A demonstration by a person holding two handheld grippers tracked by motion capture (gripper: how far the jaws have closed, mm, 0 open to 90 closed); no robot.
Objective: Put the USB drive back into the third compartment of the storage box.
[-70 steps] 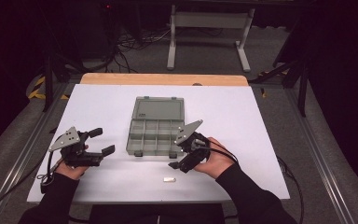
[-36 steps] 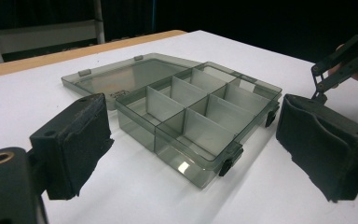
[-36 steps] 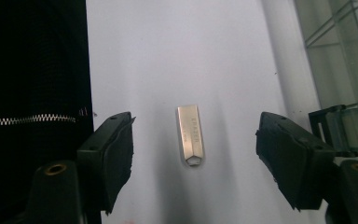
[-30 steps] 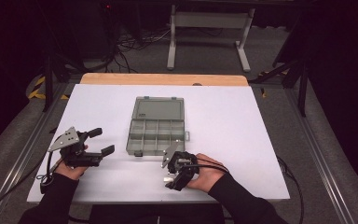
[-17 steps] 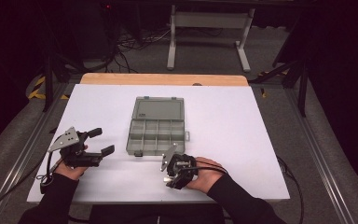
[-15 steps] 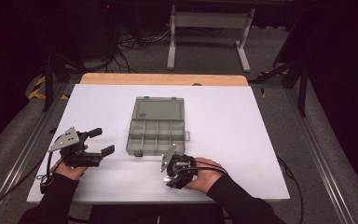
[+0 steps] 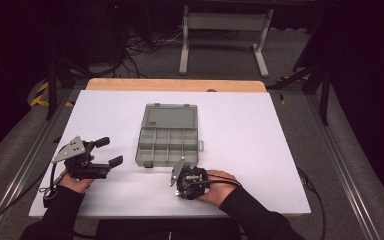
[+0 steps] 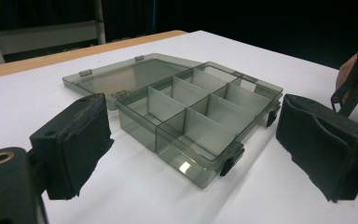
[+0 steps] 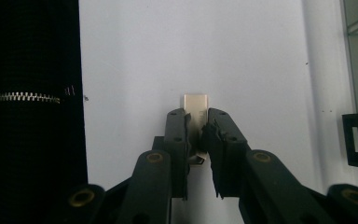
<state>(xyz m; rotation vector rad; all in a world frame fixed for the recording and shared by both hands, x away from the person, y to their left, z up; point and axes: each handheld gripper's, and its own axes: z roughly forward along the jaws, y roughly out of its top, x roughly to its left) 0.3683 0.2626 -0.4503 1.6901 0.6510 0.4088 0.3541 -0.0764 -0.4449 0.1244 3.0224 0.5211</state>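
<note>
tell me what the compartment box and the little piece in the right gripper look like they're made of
Compartment box: looks like smoky grey translucent plastic, glossy; the dividers and table show through its walls, and its latches are black.

Small piece between the right gripper pads: pale beige, flat, smooth with a soft sheen. Plastic or light metal; the look leaves it open.

The bench [image 7: 260,130] is viewed from above and forward. The compartment box [image 8: 200,116] is seen low and close in the left gripper view. The bench surface is viewed straight down, very near, in the right gripper view; the box is shared.
</note>
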